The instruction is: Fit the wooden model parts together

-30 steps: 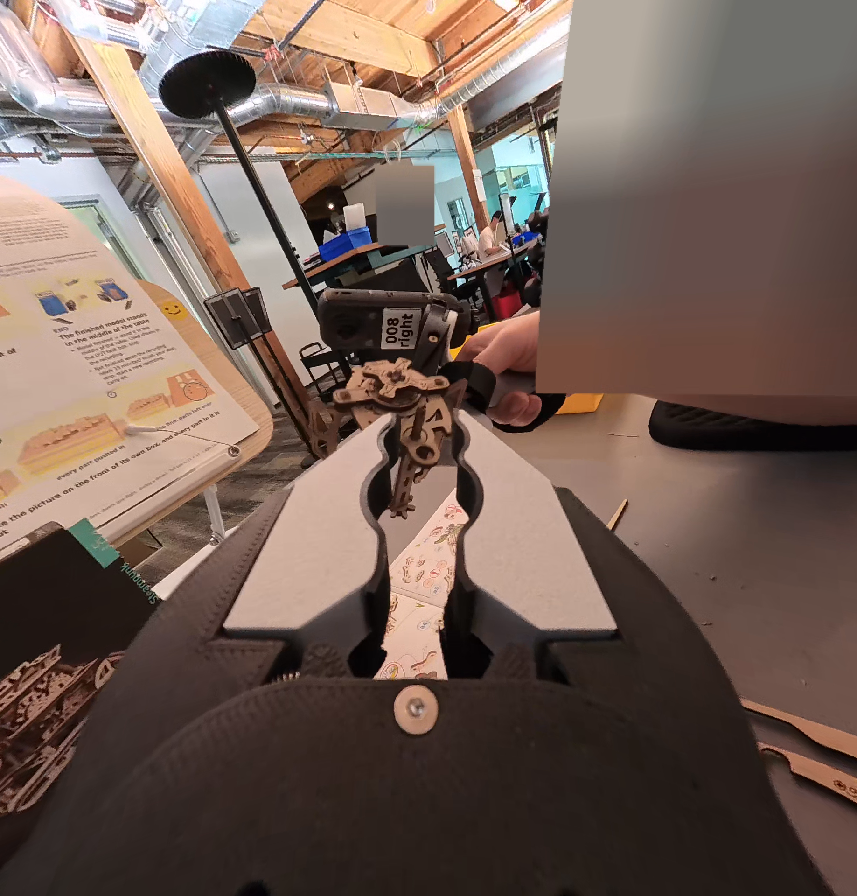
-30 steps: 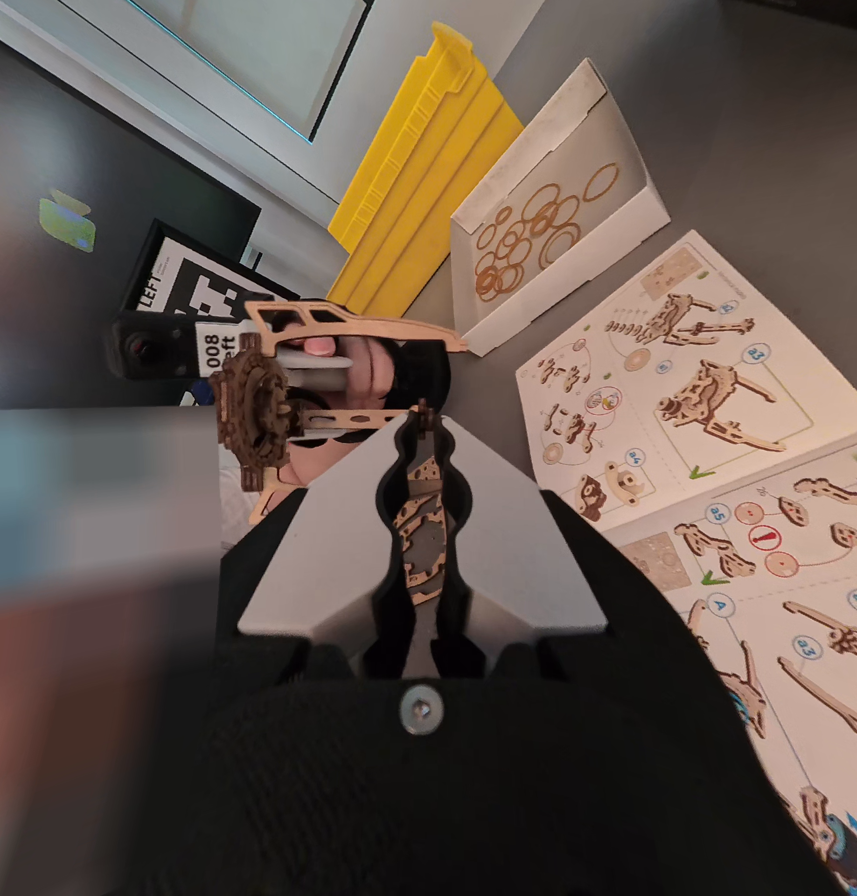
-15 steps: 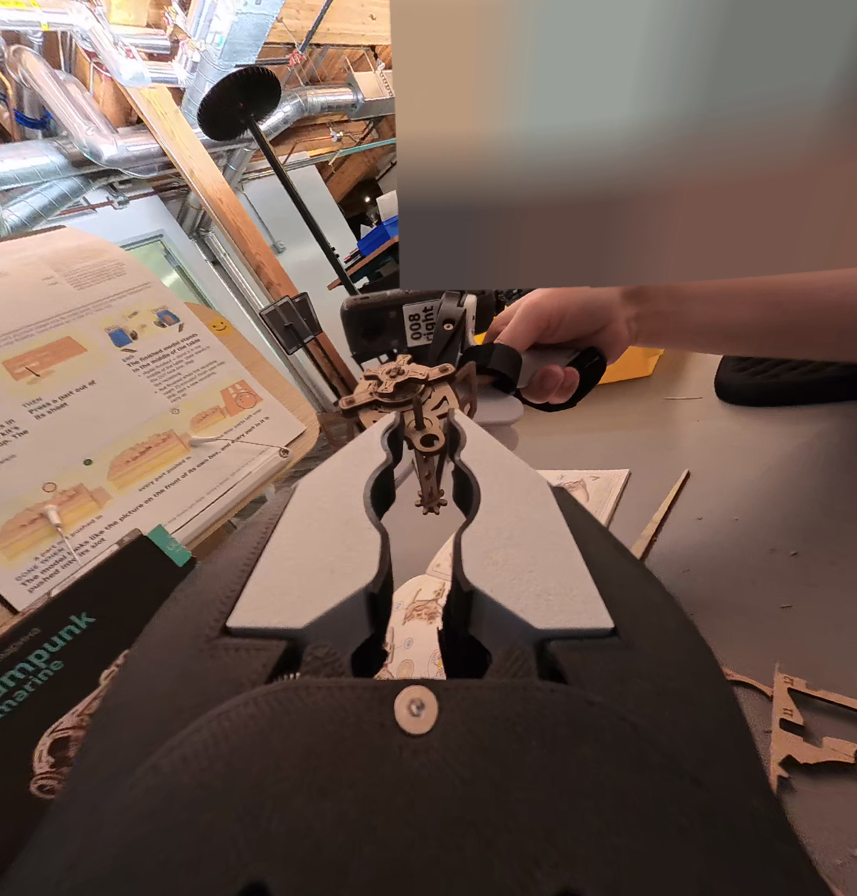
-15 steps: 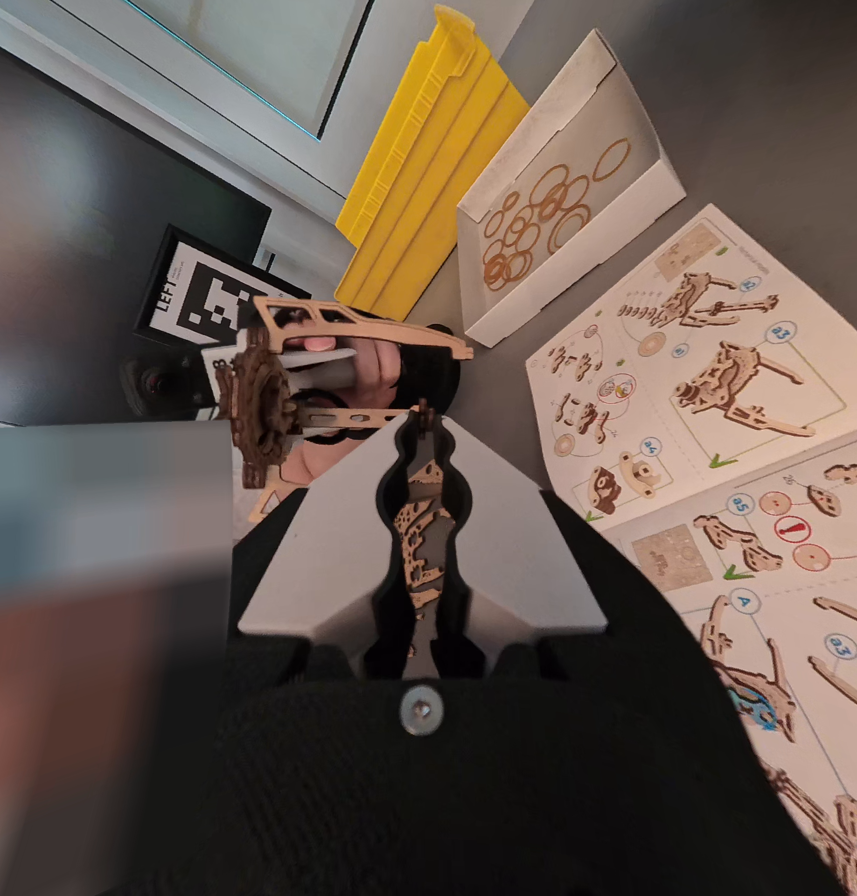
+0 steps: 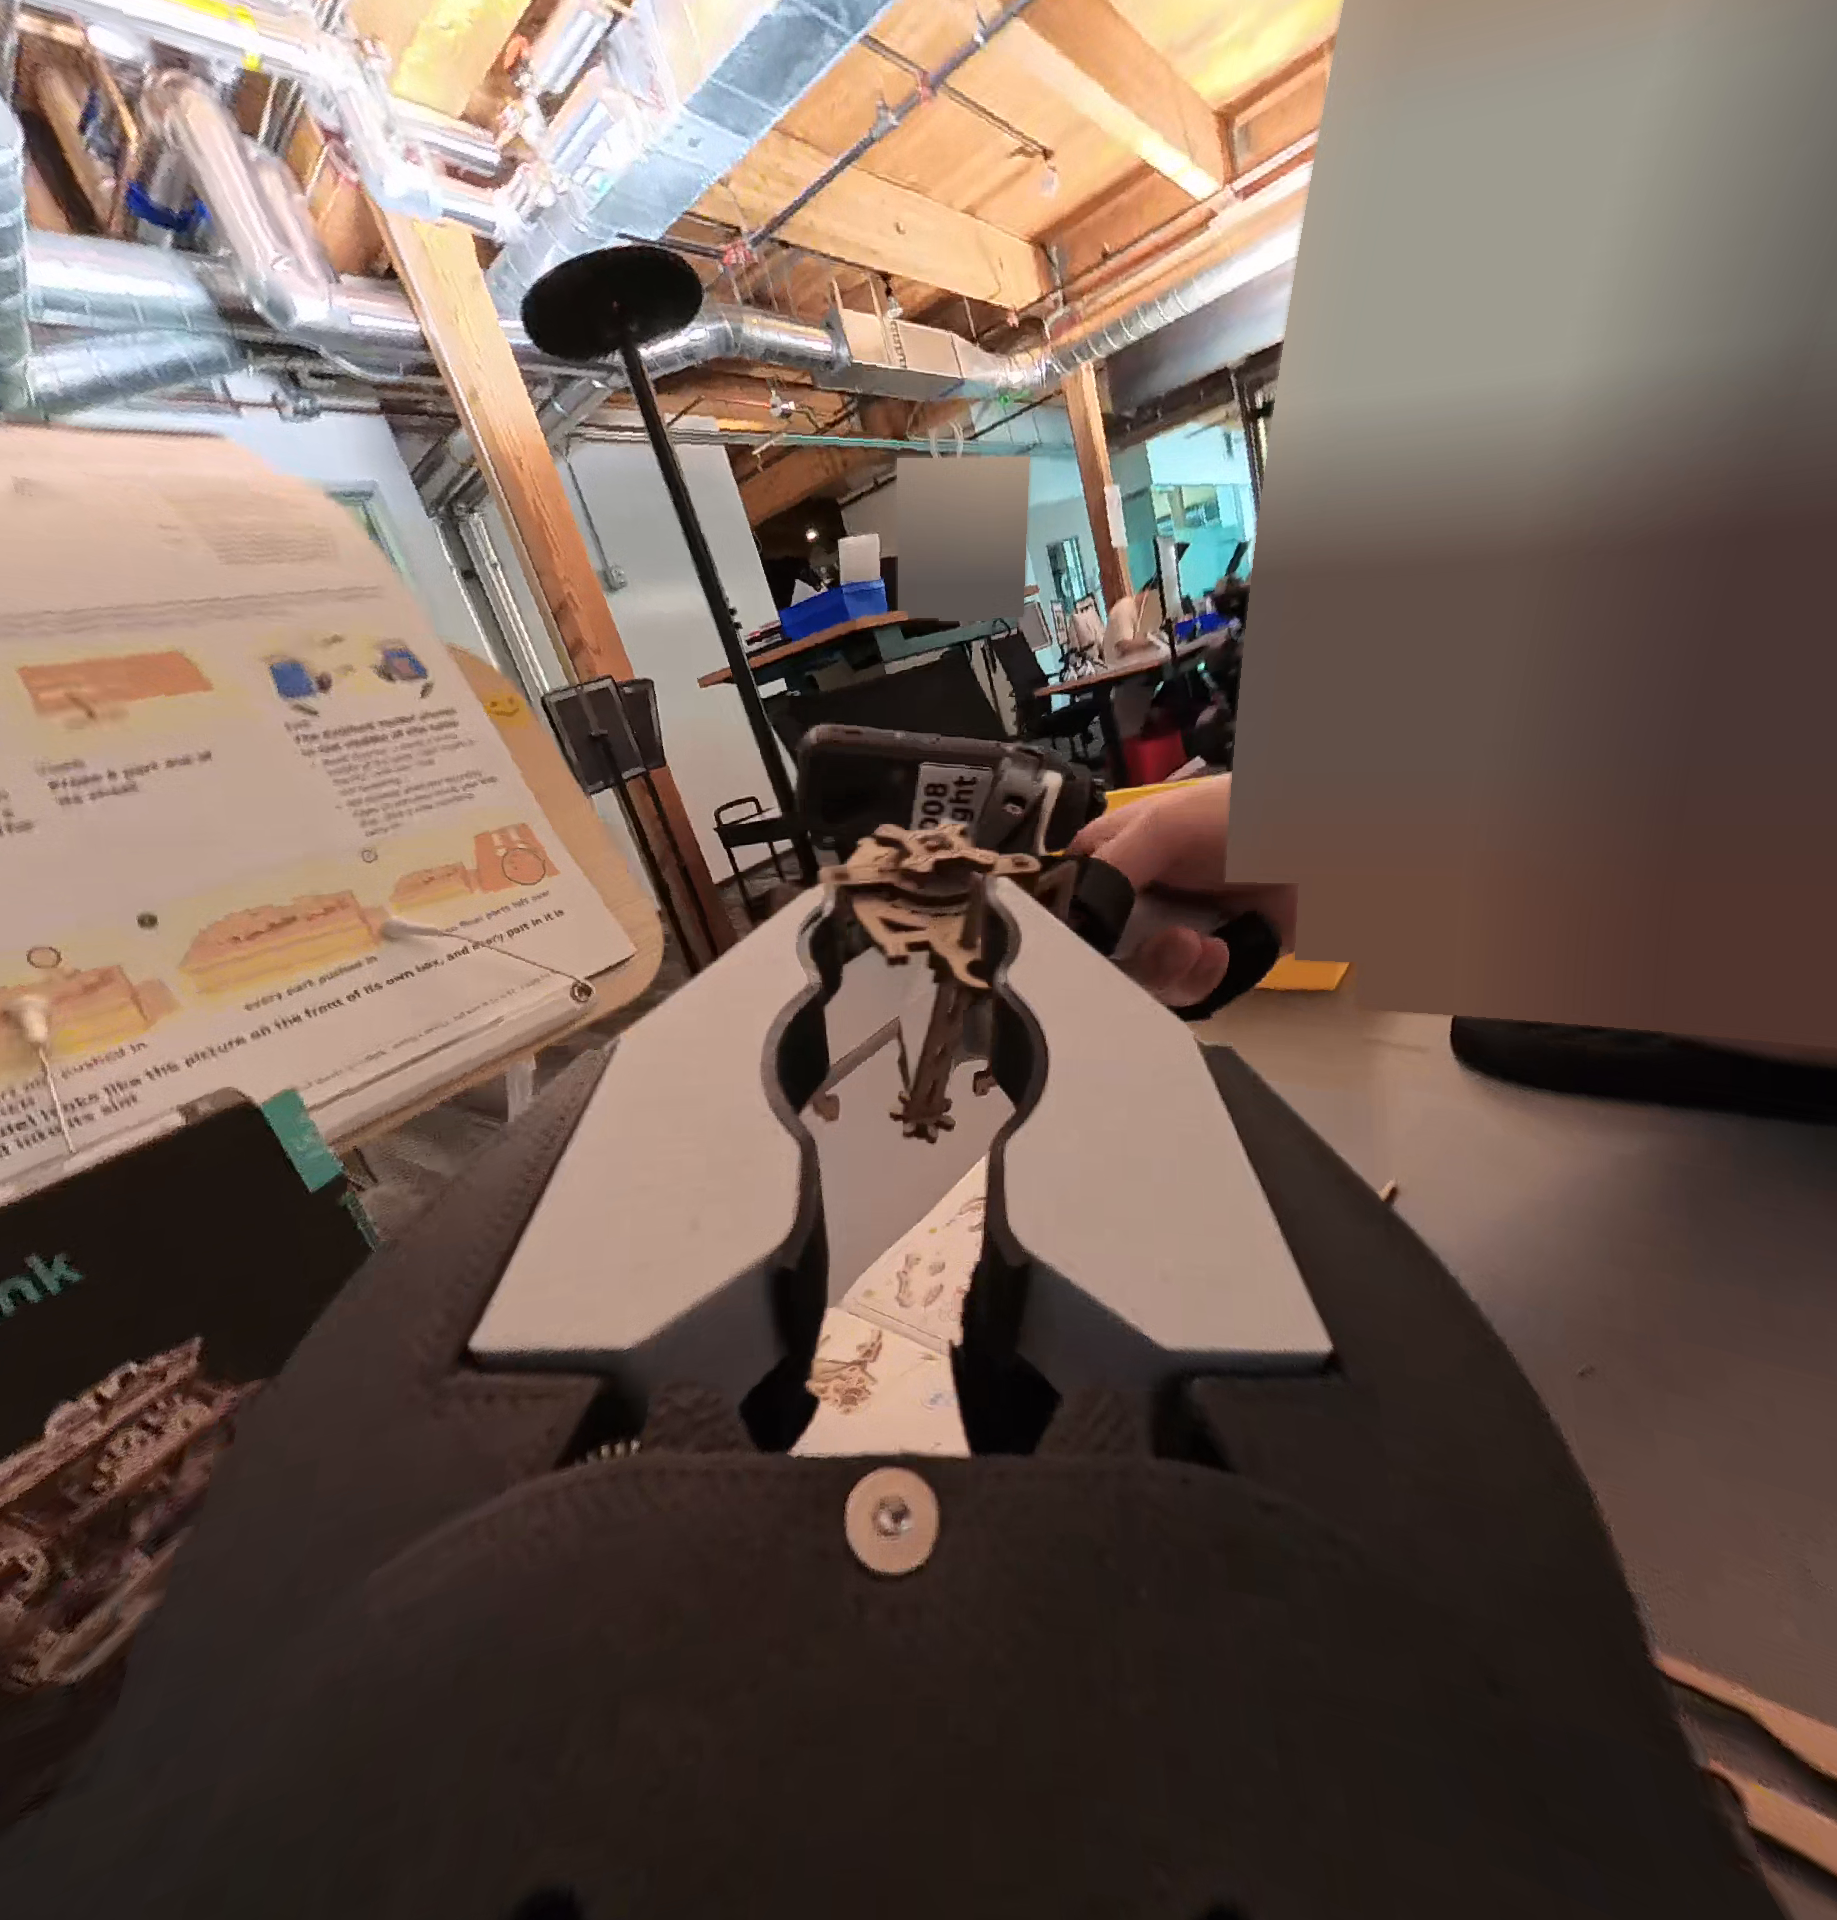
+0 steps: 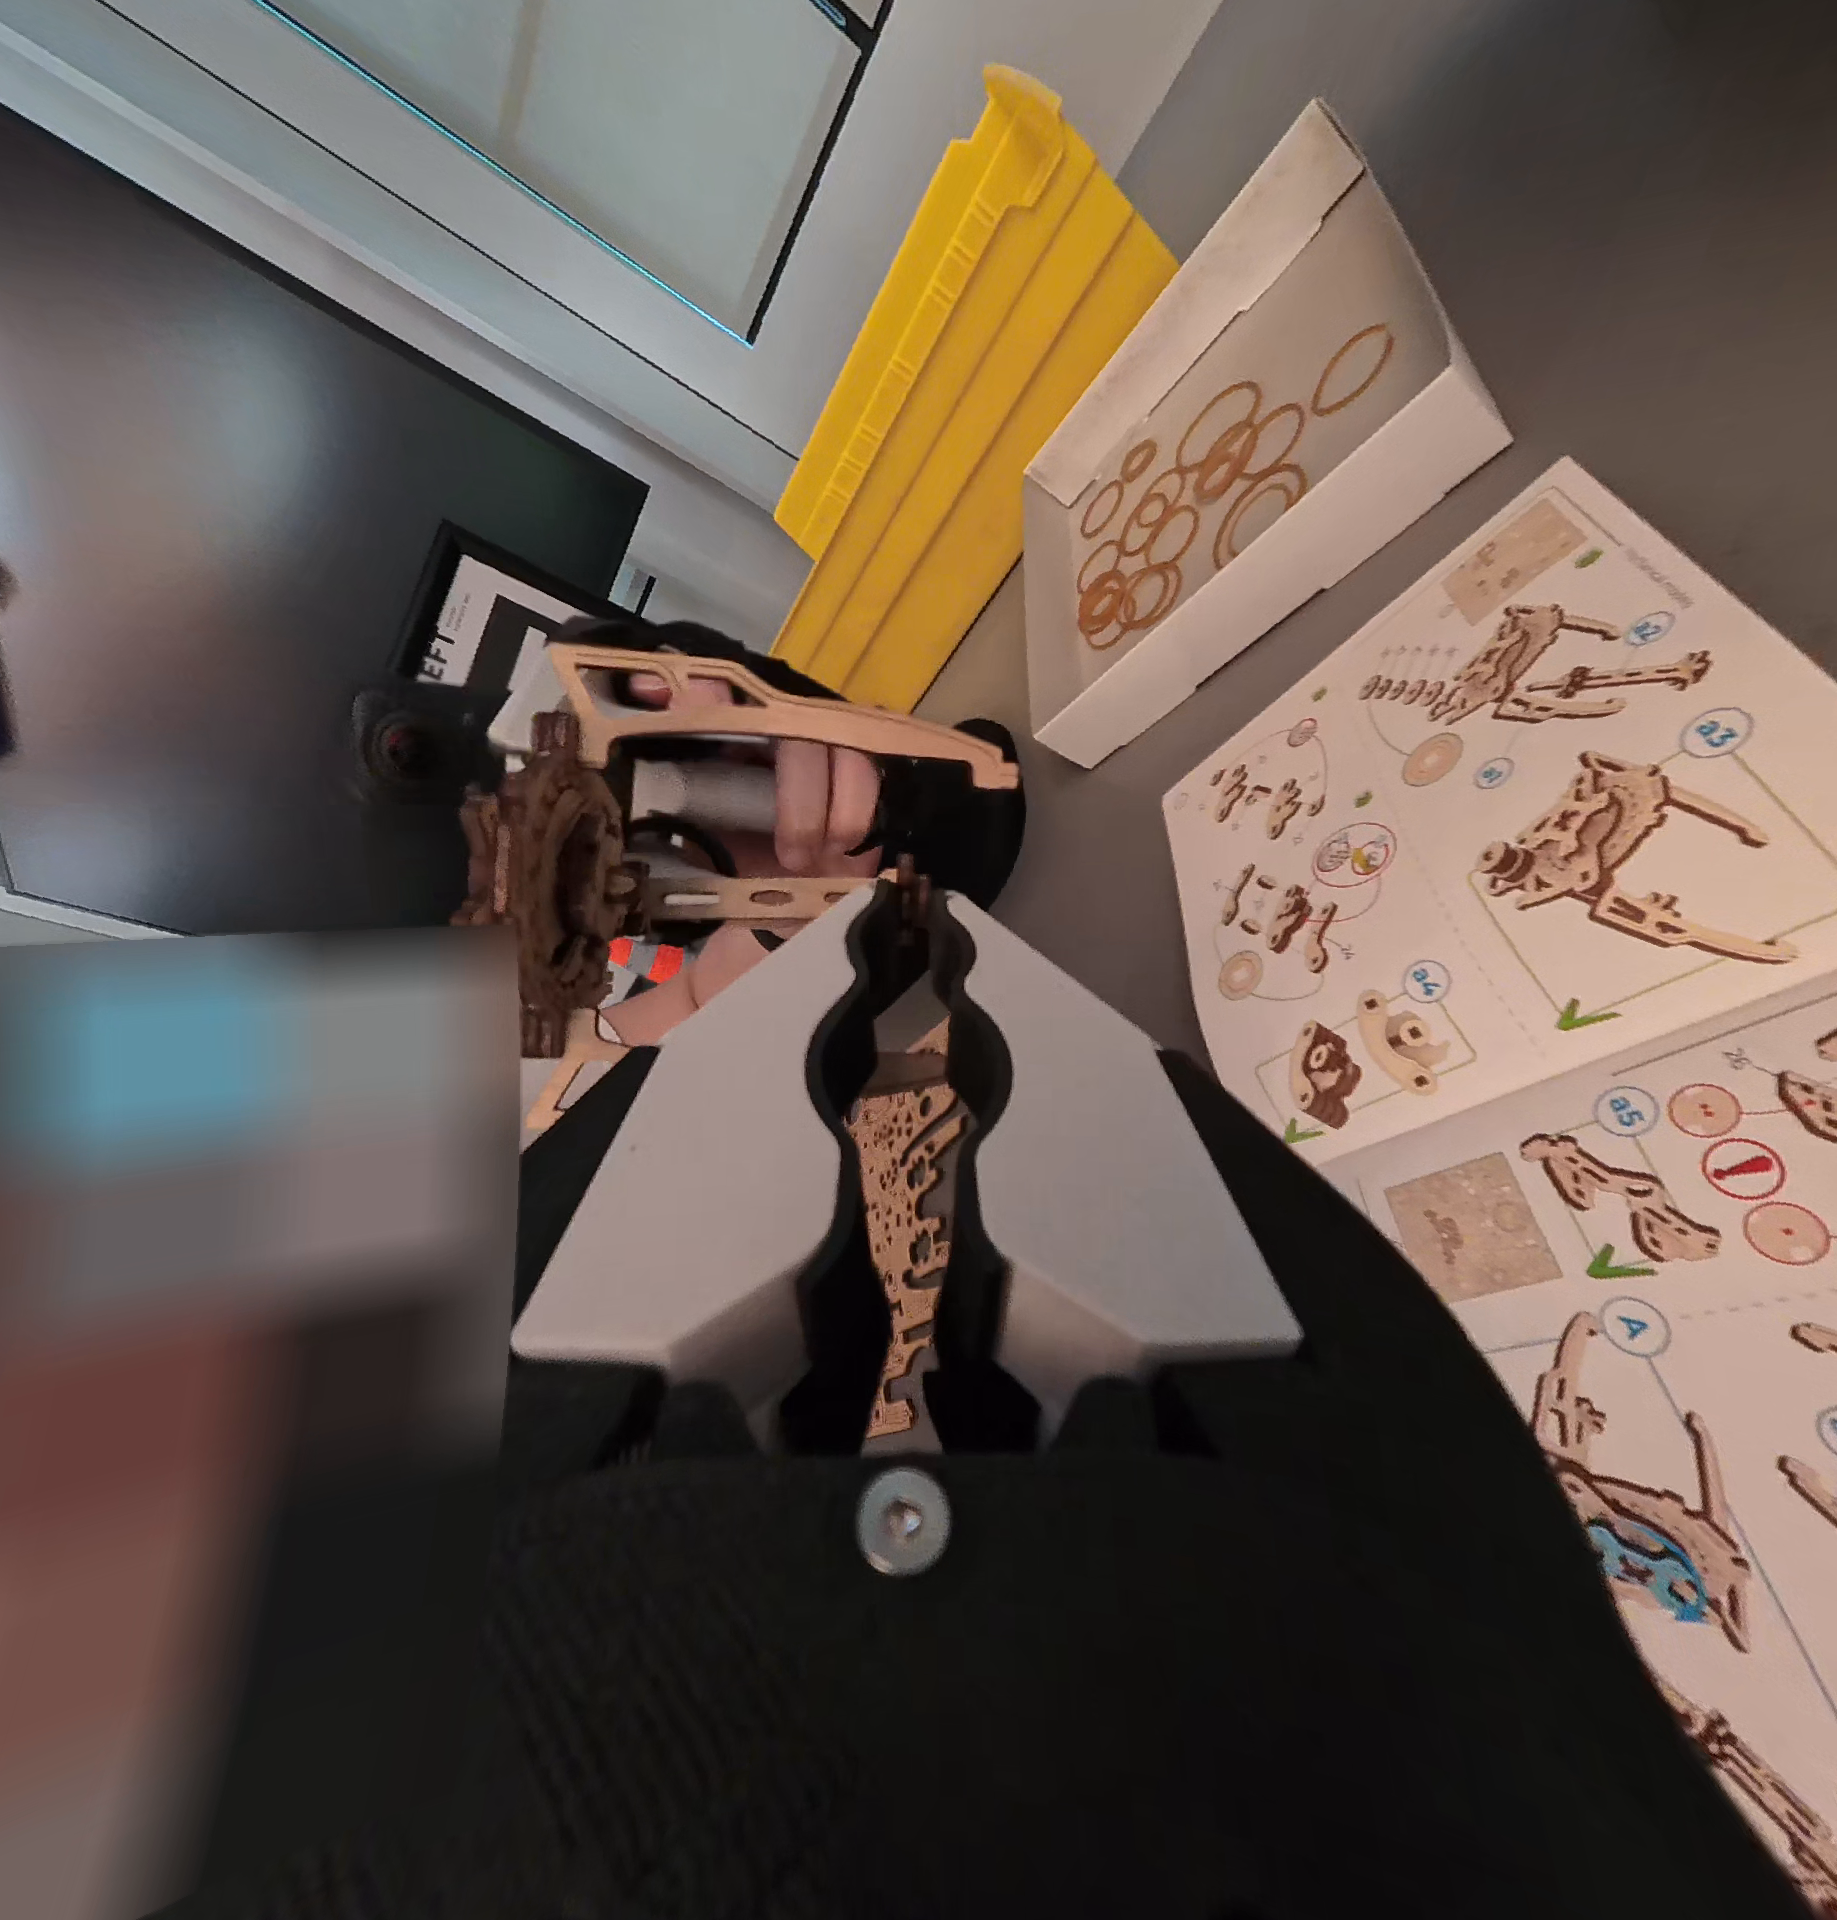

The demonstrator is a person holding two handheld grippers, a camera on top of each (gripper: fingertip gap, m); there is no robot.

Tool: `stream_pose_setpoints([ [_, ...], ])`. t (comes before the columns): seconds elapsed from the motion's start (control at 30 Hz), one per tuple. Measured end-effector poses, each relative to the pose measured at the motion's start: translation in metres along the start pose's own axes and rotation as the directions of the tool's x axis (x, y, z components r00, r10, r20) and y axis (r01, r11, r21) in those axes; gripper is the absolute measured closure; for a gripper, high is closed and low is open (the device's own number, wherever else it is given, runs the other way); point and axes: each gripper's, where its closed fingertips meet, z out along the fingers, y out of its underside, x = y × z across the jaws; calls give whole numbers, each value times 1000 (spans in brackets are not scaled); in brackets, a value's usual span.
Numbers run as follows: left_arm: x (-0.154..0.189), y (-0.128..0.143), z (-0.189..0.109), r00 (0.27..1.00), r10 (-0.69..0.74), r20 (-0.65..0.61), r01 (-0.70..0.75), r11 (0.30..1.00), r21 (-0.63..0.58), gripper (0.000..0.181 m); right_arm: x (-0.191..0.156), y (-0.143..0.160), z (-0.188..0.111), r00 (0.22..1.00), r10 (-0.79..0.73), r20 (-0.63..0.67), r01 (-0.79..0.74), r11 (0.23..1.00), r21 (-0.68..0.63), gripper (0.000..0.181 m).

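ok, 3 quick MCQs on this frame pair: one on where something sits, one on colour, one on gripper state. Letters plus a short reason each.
1. Where is the white tray of rubber bands?
A. Between the yellow bin and the open instruction booklet
B. On top of the booklet
C. Inside the yellow bin

2. What colour is the ribbed plastic bin?
A. Blue
B. Yellow
C. Red

3. What state is the right gripper in?
A. Wide open, nothing between its fingers
B. Shut on the flat perforated wooden part
C. Shut on a rubber band

Answers:
1 A: the tray lies on the grey table, with the bin on one side and the booklet on the other.
2 B: it is plainly yellow.
3 B: the perforated wooden part runs up between the closed-in fingers.
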Motion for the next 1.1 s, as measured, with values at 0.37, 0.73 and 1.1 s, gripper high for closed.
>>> stream_pose_setpoints([
  [0.37,-4,17,6,790,-581,-194,583,811,-56,162,-6,-23,-14,978,-183,-99,194,974,116,178],
  [0.73,6,15,8,748,-611,-260,615,785,-73,170,-12,-28,-14,946,-290,-146,309,942,131,178],
  [1.1,7,18,8,792,-560,-242,557,826,-88,174,-12,-28,-10,936,-313,-160,334,935,123,177],
])
